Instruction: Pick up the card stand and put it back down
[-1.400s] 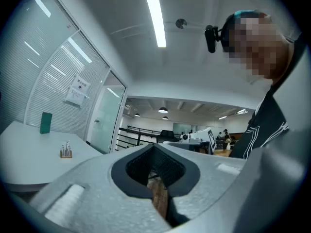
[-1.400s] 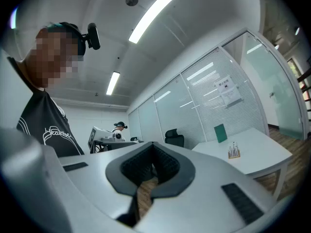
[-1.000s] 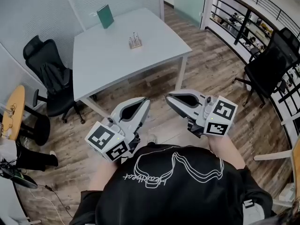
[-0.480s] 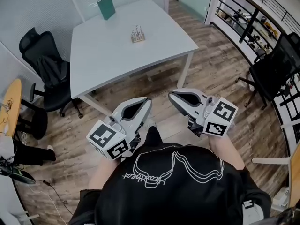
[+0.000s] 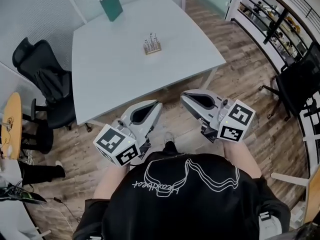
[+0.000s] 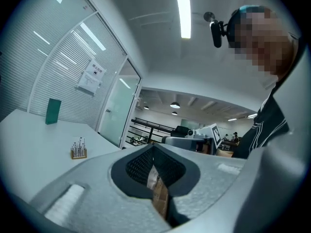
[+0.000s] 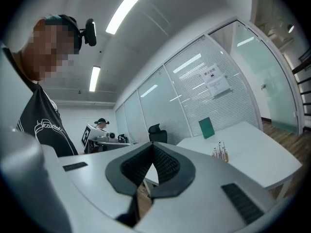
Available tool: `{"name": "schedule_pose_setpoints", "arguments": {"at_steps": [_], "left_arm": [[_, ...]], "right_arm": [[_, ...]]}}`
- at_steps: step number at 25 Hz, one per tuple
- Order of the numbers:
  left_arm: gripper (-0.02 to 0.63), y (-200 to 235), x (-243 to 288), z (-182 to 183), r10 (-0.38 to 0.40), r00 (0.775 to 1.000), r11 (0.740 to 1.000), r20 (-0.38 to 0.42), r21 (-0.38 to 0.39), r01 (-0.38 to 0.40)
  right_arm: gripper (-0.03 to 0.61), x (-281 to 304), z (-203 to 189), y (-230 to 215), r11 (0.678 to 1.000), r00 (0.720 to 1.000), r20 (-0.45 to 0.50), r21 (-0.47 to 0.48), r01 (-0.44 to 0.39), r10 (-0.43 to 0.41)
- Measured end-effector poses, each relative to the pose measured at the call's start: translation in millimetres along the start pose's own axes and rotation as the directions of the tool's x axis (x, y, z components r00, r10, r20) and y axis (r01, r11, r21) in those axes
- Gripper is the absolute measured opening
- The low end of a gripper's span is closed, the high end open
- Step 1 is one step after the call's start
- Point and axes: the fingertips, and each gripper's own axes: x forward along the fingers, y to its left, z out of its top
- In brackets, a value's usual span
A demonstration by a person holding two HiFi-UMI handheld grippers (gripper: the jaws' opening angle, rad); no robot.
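Note:
The card stand (image 5: pixel 152 45) is a small wooden block with upright metal clips, standing near the middle of the white table (image 5: pixel 110 79). It also shows far off in the left gripper view as the card stand (image 6: pixel 78 149) and in the right gripper view as the card stand (image 7: pixel 219 152). My left gripper (image 5: pixel 156 105) and right gripper (image 5: pixel 185 96) are held side by side in front of my chest, short of the table's near edge, pointing toward it. Both are shut with nothing between the jaws.
A green book (image 5: pixel 111 5) stands at the table's far edge. A black office chair (image 5: pixel 42 79) is left of the table, another chair (image 5: pixel 300 84) at the right by a railing. A round wooden table (image 5: pixel 12 124) sits far left.
The table and card stand have drawn nearer and lower in the head view as I walked toward them. Both grippers kept their pose in front of my chest, still shut.

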Motion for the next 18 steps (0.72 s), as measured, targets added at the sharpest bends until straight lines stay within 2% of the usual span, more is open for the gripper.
{"name": "schedule_pose_setpoints", "arguments": {"at_steps": [5, 10, 15, 18], "left_arm": [[0.012, 80.9, 36.5, 17.7, 0.028, 1.0, 0.999, -0.013, -0.029, -0.028], [0.014, 145.0, 53.0, 29.6, 0.027, 1.0, 0.999, -0.016, -0.044, -0.027], [0.014, 184.6, 60.8, 33.1, 0.031, 1.0, 1.0, -0.003, -0.002, -0.031], [0.014, 204.2, 63.5, 21.0, 0.052, 0.998, 0.998, -0.024, -0.029, -0.053]], "right_arm": [[0.009, 51.8, 17.0, -66.5, 1.0, 1.0, -0.01, 0.016, 0.013, -0.013], [0.009, 98.1, 24.0, -109.3, 0.999, 0.999, -0.028, 0.013, 0.032, -0.032], [0.009, 115.9, 20.4, -142.4, 0.997, 0.996, -0.055, 0.001, 0.071, -0.071], [0.009, 116.9, 12.1, -163.1, 0.994, 0.991, -0.075, 0.01, 0.109, -0.108]]}}
